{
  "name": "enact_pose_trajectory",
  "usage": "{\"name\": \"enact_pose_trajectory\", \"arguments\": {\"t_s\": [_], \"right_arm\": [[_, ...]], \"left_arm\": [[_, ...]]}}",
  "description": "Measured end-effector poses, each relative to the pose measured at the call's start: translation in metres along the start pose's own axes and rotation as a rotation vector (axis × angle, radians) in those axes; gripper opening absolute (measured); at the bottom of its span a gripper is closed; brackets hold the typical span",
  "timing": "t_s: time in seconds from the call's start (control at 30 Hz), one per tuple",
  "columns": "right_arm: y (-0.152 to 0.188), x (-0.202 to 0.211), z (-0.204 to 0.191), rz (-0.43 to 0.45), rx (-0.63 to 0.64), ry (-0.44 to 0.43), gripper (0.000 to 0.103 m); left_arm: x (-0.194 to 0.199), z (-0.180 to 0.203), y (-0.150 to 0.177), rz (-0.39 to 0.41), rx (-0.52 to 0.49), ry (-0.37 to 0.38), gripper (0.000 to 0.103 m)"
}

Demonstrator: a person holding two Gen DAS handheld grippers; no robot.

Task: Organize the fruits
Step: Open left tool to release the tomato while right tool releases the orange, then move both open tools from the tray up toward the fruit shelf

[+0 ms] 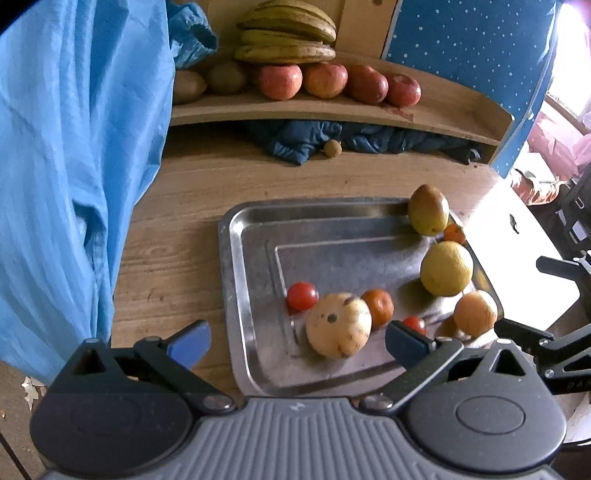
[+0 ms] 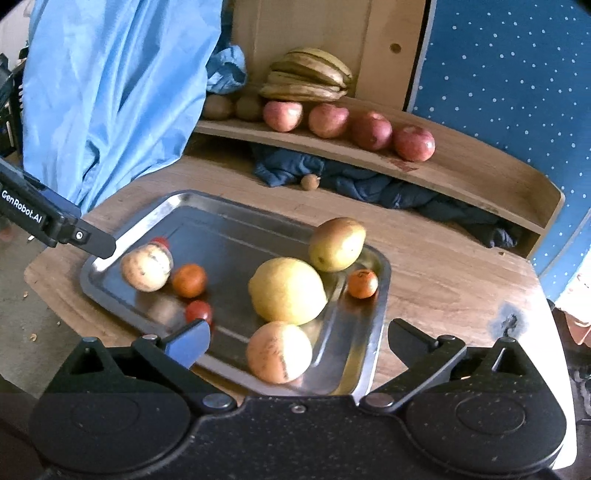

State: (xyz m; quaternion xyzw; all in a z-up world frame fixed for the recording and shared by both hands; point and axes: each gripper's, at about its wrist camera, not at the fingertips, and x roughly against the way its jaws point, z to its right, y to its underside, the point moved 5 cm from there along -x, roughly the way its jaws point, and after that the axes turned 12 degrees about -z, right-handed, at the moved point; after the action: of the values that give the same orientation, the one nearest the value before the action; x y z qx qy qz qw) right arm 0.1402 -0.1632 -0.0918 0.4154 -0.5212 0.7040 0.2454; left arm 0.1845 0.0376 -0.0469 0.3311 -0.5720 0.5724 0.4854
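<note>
Left gripper (image 1: 297, 341) spread wide, empty, spotted fruit (image 1: 338, 325) between jaws on tray (image 1: 240, 258), right gripper (image 2: 297, 341) wide, empty, orange (image 2: 279, 350) at tray's near edge between them

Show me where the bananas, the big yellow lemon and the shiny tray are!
bananas (image 1: 286, 35), left wrist view, middle of the bunch on the shelf.
big yellow lemon (image 2: 287, 291), right wrist view, middle of its skin.
shiny tray (image 1: 240, 280), left wrist view, its bare left rim.

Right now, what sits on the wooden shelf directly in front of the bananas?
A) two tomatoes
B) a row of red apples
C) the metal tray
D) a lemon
B: four red apples line the wooden shelf below the bananas; the metal tray lies on the table.
</note>
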Motion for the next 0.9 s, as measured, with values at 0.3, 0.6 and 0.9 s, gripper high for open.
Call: {"name": "enact_pose_trajectory", "arguments": {"t_s": [0.3,0.6,0.9], "right_arm": [[-0.022,-0.013,0.018,-0.002,0.003,-0.006,0.102],[-0.044,-0.034,0.036,-0.006,0.010,-0.023,0.102],[-0.070,-0.056,0.054,-0.004,0.024,-0.046,0.102]], "left_arm": [[-0.011,0.005,-0.027,0.007,0.021,-0.009,0.103],[-0.026,0.005,-0.056,0.008,0.058,-0.022,0.103],[-0.041,0.006,-0.085,0.016,0.092,-0.037,0.103]]}}
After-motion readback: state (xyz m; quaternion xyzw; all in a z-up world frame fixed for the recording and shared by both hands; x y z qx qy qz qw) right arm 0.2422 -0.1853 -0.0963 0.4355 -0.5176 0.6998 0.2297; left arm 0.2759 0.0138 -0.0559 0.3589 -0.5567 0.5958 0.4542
